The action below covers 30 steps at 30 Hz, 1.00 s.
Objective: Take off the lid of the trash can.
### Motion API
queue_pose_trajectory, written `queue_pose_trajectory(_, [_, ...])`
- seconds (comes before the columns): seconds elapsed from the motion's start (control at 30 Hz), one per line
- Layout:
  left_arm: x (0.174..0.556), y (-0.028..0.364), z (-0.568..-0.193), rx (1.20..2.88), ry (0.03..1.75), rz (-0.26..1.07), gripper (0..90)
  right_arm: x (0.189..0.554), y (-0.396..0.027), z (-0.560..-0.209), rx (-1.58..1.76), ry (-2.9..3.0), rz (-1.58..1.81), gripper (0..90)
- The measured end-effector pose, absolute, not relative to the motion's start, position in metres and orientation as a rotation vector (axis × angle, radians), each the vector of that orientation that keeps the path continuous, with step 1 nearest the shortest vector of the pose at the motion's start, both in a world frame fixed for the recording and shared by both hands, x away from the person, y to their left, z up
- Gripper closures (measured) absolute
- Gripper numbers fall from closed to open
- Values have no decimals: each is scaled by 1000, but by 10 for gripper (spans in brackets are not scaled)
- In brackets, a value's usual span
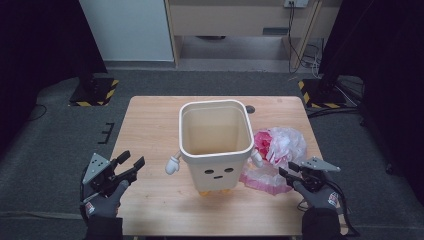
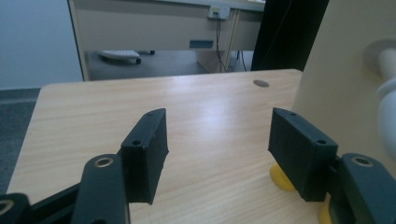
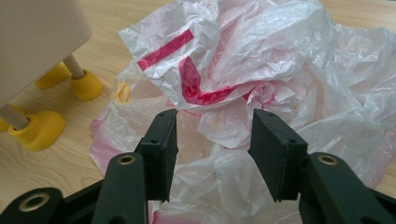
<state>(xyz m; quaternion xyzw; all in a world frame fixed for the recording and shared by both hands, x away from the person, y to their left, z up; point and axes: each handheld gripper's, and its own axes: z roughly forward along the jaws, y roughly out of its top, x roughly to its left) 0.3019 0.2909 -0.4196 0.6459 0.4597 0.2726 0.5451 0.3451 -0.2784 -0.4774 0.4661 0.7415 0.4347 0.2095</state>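
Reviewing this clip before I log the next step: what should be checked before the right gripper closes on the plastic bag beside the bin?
1. Right gripper jaws apart: ok, a clear gap shows between them.
2. Plastic bag in front of the jaws: ok, crumpled white and red film lies just ahead and below them.
3. Pads touching the film: cannot tell; the film lies very close under them.
4. Bin upright, mouth open: ok, it stands on its yellow feet.
5. Bin interior free of contents: ok in the high view.
6. Left gripper free: ok, jaws open over the table, nothing between them.
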Motion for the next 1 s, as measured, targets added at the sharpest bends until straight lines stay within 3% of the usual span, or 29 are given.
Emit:
queue_pose_trajectory(0.5, [305, 270, -351, 1454, 958, 660, 368, 349, -275, -482, 1287, 2044, 1175, 500])
queue_pose_trajectory(1.0, [312, 231, -282, 1490, 841, 652, 359, 351, -272, -482, 1271, 2050, 1165, 494])
